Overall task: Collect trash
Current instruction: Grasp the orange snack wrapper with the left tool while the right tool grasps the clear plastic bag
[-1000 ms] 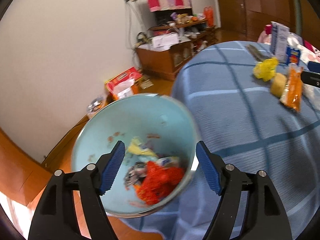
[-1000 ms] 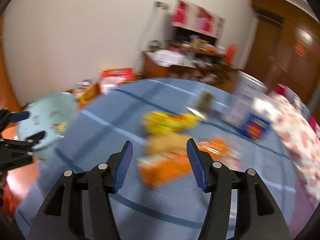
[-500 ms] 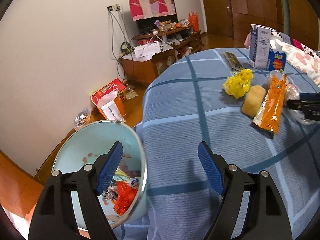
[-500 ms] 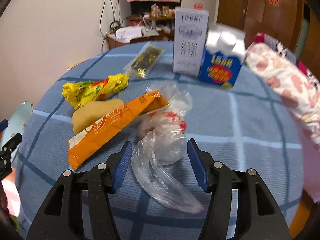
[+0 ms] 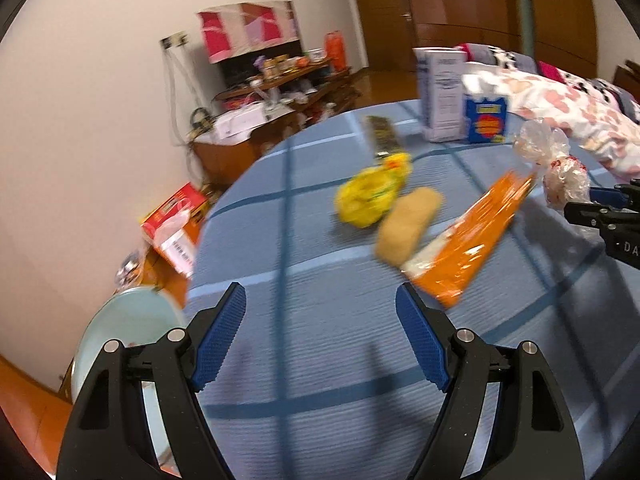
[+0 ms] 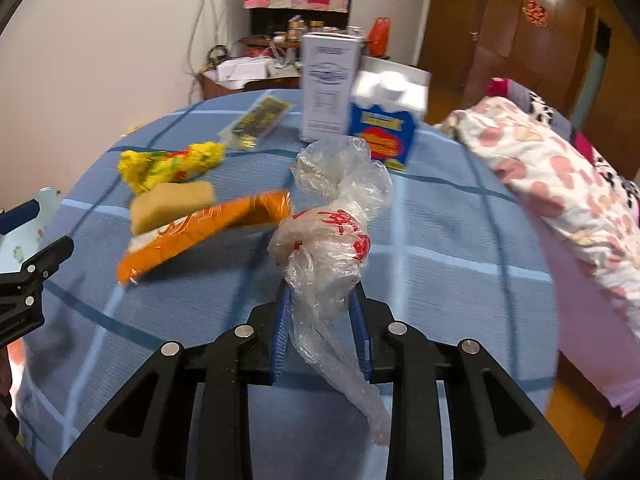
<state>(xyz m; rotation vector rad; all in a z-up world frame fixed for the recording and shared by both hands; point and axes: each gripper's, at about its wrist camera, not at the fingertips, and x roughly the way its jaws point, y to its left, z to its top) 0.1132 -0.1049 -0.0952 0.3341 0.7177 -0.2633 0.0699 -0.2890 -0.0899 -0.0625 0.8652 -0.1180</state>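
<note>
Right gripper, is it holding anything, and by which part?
Yes: the right gripper is shut on the clear plastic bag, pinching its twisted lower part. The left gripper holds nothing.

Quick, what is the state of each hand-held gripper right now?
Left hand-held gripper: open, holding nothing, above the blue tablecloth.
Right hand-held gripper: closed on the clear plastic bag.

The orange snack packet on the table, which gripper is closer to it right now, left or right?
Right. The right gripper, shut on the clear plastic bag, sits just beside the orange snack packet. The left gripper is open and empty, farther back over bare tablecloth near the bin.
</note>
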